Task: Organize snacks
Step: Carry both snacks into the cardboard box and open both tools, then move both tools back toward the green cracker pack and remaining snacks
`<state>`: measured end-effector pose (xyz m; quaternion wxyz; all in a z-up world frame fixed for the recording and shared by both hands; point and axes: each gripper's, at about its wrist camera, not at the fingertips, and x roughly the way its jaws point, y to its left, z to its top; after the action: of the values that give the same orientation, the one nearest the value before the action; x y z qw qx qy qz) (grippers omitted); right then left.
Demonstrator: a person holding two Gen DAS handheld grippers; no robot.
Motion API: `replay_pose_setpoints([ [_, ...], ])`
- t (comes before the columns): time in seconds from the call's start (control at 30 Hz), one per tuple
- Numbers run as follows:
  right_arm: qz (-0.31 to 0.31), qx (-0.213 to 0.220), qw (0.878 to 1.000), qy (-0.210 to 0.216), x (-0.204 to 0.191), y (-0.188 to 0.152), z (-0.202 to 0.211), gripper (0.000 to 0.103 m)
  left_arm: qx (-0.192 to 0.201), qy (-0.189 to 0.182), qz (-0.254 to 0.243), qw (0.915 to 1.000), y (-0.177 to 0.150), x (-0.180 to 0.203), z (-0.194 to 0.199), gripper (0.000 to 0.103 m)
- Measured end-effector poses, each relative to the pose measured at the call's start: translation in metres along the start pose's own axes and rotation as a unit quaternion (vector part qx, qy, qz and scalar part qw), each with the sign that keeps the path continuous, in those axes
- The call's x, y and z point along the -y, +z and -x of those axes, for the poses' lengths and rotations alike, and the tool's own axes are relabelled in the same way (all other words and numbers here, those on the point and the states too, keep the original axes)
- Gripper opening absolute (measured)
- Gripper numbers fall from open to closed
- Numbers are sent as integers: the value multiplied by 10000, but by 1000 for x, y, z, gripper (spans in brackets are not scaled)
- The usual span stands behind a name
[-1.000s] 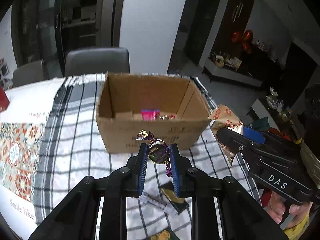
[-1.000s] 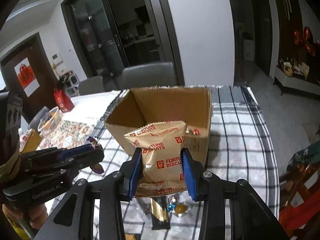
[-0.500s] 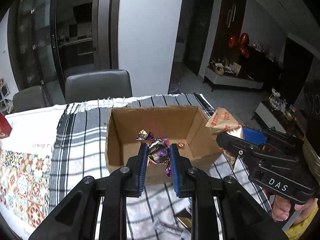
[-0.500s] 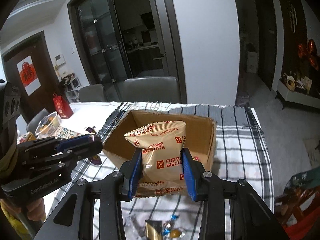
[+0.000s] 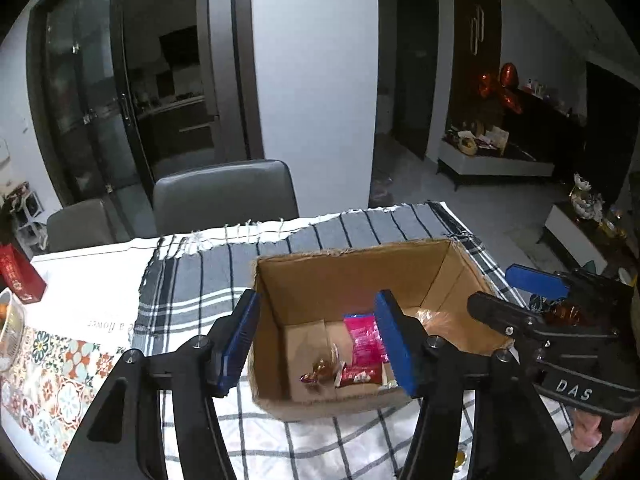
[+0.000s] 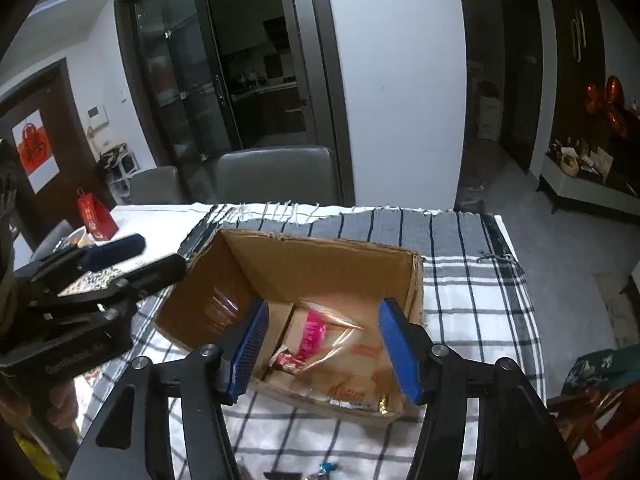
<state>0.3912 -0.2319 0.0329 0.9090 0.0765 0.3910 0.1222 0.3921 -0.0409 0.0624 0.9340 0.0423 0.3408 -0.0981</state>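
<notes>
A: Jaws on both sides are opening now. Left gripper [image 5: 318, 338] had a purple foil candy a sec ago, right gripper [image 6: 322, 346] had the biscuit pack. Nothing btwn either pair now.

B: So both dropped?

A: Looks so. Biscuit pack [image 6: 352, 354] lies in the cardboard box [image 6: 320, 256], directly under and ahead of the right gripper, tilted over the pink packet [image 6: 310, 334]. From the left view the same pink packet [image 5: 365, 338] sits just below the left gripper's right pad, w/ a small wrapped candy [image 5: 322, 368] beside it on the box floor.

B: Is that the purple one?

A: Can't tell, it's blurred, looks more gold-brown. Purple one isn't in the jaws anyway.

B: Both grippers over the box?

A: Yes, pointing down into it, side by side, right one visible off the left one's right side.

B: What's left?

A: More sweets [image 6: 326, 468] on the checked cloth [image 6: 472, 288], near side of the box, just below the right gripper. Prob next pickup. Box is filling, job not done imo.
</notes>
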Motion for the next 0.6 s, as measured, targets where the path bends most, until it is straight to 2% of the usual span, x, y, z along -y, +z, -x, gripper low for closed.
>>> replay_pose_setpoints([
  [0.27, 144, 209, 9996, 91, -12, -25, 33, 58, 164, -66, -104, 9998, -30, 12, 37, 58],
  [0.6, 465, 414, 9979, 177, -36, -76, 83, 58, 472, -143, -395, 9980, -80, 27, 97, 58],
])
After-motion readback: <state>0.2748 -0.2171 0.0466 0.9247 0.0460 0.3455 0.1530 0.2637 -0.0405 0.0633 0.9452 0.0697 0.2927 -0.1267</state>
